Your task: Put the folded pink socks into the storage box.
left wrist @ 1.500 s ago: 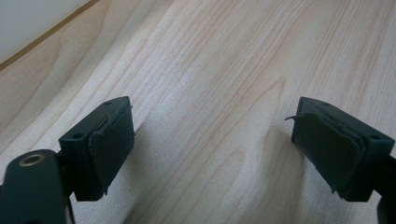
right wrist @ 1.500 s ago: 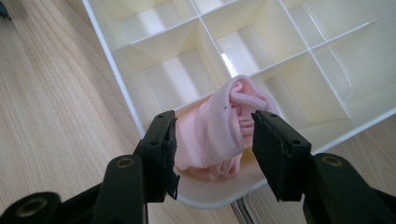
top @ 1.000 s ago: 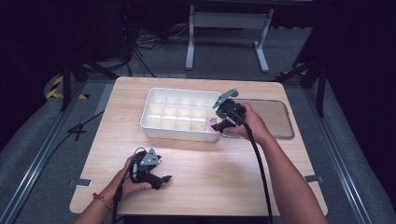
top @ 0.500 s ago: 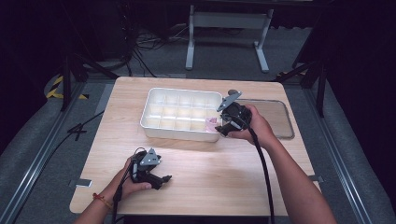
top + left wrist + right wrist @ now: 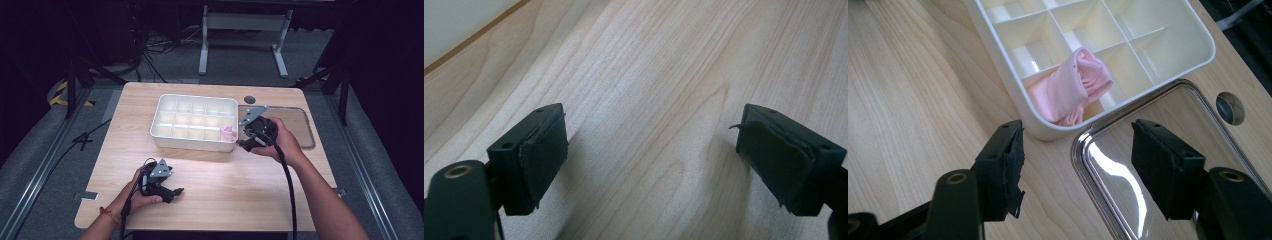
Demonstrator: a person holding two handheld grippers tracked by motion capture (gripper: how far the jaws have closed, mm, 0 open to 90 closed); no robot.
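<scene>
Right gripper (image 5: 245, 143) now off the tray (image 5: 165, 137), jaws wider, empty.

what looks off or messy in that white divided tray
The rolled pink cloth sits askew in the white divided plastic tray: in its near corner compartment, it bulges above the dividers with one end draped toward the rim. Other visible compartments look empty.

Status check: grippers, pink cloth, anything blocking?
Right gripper open, empty, jaws just been opening. Left gripper open over bare table. Pink cloth in tray's corner compartment. Nothing in the way.
</scene>
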